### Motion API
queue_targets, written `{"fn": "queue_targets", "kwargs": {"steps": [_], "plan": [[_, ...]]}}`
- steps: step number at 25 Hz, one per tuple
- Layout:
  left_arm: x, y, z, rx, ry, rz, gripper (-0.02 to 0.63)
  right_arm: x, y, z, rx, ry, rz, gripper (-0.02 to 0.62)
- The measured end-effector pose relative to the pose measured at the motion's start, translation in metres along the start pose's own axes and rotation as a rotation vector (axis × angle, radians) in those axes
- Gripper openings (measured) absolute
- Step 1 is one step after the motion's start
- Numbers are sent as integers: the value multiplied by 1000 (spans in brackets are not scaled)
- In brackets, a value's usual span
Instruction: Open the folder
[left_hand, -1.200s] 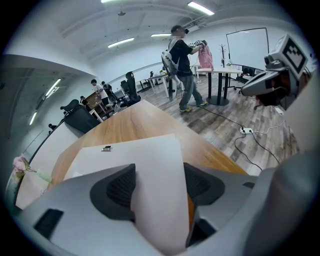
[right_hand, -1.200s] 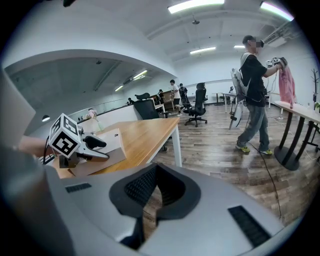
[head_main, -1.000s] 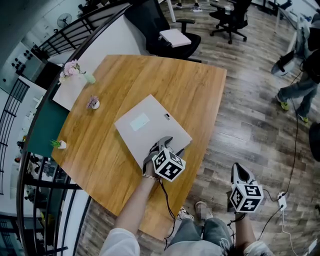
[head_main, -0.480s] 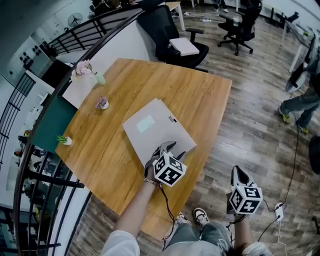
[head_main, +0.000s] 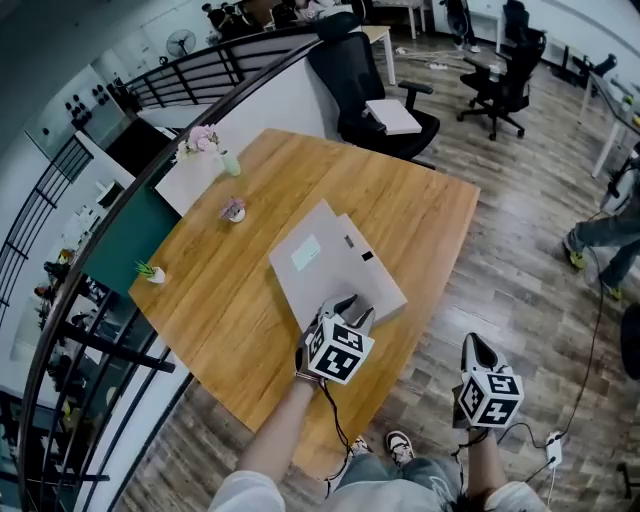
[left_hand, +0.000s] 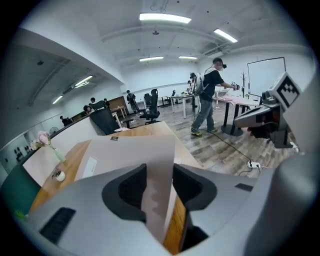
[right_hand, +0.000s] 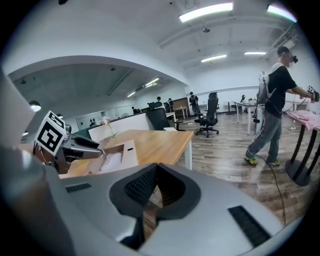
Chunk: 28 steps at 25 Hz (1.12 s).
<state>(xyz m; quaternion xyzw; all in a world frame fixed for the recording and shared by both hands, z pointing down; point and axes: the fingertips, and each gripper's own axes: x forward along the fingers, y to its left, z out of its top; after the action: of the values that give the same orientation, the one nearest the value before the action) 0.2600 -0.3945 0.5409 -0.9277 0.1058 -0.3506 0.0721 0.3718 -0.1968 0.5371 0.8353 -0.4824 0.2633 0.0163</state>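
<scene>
A grey folder (head_main: 318, 252) lies on the wooden table (head_main: 230, 310), near its right front edge. My left gripper (head_main: 351, 307) is at the folder's near edge. In the left gripper view the grey cover (left_hand: 131, 156) runs between the pads of that gripper (left_hand: 159, 186); its jaws have just been closing and now pinch the cover. The cover's near edge is lifted off the sheets below, as the right gripper view shows the folder (right_hand: 116, 156). My right gripper (head_main: 478, 350) hangs over the floor off the table's right side, shut with nothing in it (right_hand: 156, 194).
At the table's far left stand a small pot of purple flowers (head_main: 234, 211), a vase of pink flowers (head_main: 207, 142), a tiny green plant (head_main: 150, 272) and a white board (head_main: 188, 178). A black office chair (head_main: 385, 100) is behind the table. A railing (head_main: 60, 330) runs along the left.
The left gripper has risen with the folder's near edge, so the cover now stands off the lower sheets. The right gripper has risen slightly beside the table.
</scene>
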Motion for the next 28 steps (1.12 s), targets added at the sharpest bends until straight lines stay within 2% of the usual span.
{"fn": "queue_targets", "kwargs": {"steps": [14, 23, 28], "plan": [[-79, 25, -17, -190, -128, 174, 98, 3, 57, 24, -97, -23, 129, 2], [-136, 53, -51, -310, -198, 322, 57, 7, 110, 33, -175, -31, 225, 2], [-166, 71, -81, -418, -215, 403, 41, 7, 137, 35, -218, -31, 267, 2]]}}
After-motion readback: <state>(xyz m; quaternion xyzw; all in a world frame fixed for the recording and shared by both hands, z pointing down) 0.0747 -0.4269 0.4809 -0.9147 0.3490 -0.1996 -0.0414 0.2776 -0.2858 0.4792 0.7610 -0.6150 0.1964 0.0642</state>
